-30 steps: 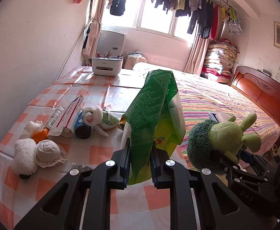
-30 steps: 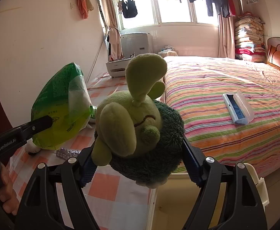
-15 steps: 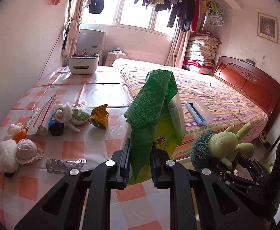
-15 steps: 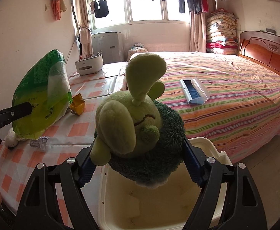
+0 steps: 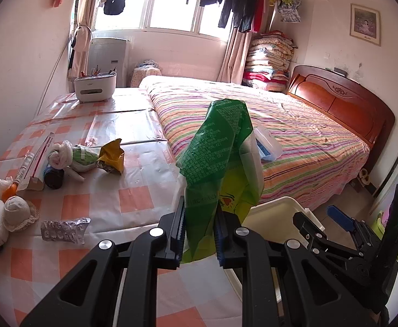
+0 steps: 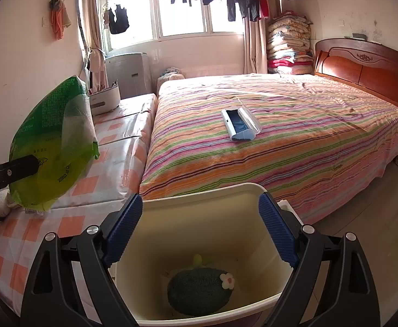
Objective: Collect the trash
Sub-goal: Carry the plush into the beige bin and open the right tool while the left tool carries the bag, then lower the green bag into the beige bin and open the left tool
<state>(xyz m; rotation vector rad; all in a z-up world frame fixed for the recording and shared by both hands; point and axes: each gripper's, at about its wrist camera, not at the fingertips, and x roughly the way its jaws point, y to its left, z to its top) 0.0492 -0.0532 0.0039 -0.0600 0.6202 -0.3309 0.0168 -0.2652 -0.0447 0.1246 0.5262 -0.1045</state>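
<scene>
While the bin (image 6: pixel 199 248) beside the bed (image 6: pixel 280 141) already holds a plush toy (image 6: pixel 199 291) at its bottom, most of the job looks undone. Left of the bin, the surface (image 5: pixel 133 199) carries a good deal of litter: a yellow wrapper (image 5: pixel 113 156), a knotted bag (image 5: pixel 72 156), a long box (image 5: pixel 39 164), a blister pack (image 5: pixel 64 230) nearest the bin, and white wads (image 5: pixel 5 218) farthest from it. The left gripper (image 5: pixel 200 234) is clamped on a green bag (image 5: pixel 220 169), held up just left of the bin and not yet dropped in. The right gripper (image 6: pixel 199 234) hangs over the bin with jaws wide apart, holding nothing. By my reckoning, one item is binned, one is in hand, and the rest wait.
</scene>
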